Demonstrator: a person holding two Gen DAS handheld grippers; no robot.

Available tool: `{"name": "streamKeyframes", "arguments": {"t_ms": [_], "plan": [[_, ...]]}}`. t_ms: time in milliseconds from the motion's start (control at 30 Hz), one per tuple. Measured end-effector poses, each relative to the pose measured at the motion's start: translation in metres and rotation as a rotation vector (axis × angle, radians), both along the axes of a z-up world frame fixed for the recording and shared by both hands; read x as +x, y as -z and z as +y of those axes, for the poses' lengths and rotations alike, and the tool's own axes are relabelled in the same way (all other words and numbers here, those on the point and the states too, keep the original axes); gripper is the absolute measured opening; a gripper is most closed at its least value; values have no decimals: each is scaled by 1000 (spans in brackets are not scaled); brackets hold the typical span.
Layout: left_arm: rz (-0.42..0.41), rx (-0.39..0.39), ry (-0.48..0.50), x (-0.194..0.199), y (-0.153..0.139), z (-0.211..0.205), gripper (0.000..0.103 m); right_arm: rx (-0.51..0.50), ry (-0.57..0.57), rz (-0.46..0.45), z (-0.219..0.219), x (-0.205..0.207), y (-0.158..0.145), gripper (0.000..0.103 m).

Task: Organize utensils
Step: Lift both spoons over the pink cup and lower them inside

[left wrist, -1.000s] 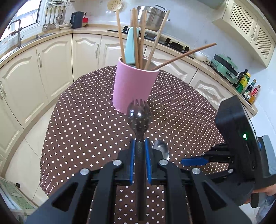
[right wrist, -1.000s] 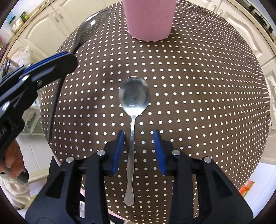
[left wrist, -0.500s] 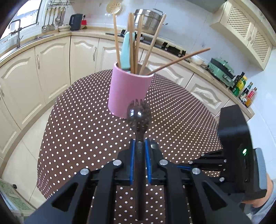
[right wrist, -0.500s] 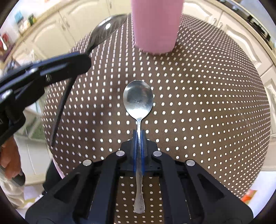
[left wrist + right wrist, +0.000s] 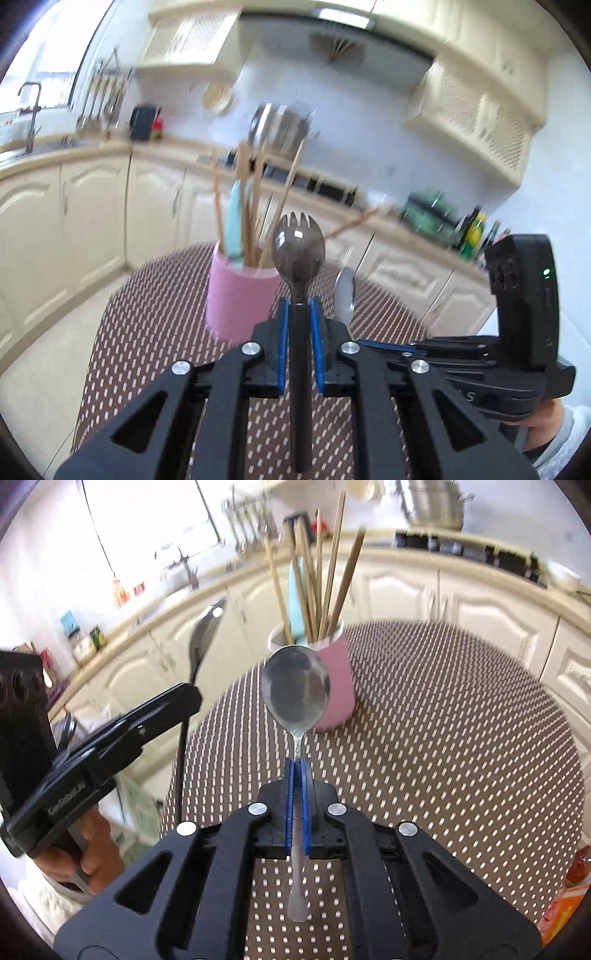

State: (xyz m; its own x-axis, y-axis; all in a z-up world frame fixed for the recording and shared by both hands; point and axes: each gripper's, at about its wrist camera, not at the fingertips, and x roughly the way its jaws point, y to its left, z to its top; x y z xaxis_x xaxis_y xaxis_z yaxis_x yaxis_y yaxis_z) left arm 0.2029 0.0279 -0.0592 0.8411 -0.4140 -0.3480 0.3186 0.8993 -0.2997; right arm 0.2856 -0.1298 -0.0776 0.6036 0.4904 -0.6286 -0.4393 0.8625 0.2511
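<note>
My left gripper [image 5: 299,306] is shut on the handle of a dark spork [image 5: 298,249], held up above the table; the spork also shows in the right wrist view [image 5: 201,642]. My right gripper [image 5: 298,766] is shut on the handle of a silver spoon [image 5: 295,692], lifted off the table; its bowl shows in the left wrist view [image 5: 344,291]. A pink utensil holder [image 5: 236,299] stands ahead on the dotted tablecloth, also in the right wrist view [image 5: 338,686]. It holds several wooden chopsticks [image 5: 332,561] and a light blue utensil [image 5: 233,229].
The round table has a brown cloth with white dots [image 5: 461,720]. Cream kitchen cabinets [image 5: 92,214] and a counter ring the room. A steel pot [image 5: 280,125] sits on the stove behind. An orange packet [image 5: 565,904] lies beside the table's right edge.
My right gripper closed on the silver spoon and lifted it off the table. Both grippers tilted upward, raising spork and spoon. The views are motion-blurred.
</note>
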Motion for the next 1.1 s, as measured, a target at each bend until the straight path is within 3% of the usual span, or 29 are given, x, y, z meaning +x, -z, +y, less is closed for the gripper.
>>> {"name": "streamKeyframes", "arguments": {"t_ms": [233,367,567,833,1100], "plan": [[-171,-45,-39,11,-19,0,11,112,33,-182,-16,16,-21,4],[-241,-30,-64,28,-27,-6,11,165,61,-278,-12,36,-36,4],[-309,-68,-93,64,-39,-4,11,232,108,-403,-2,71,-57,4],[-306,-161,-119,113,-32,8,11,258,156,-464,2,103,-54,4],[-274,-148,-127,138,-9,8,11,191,151,-543,15,108,-50,4]]}}
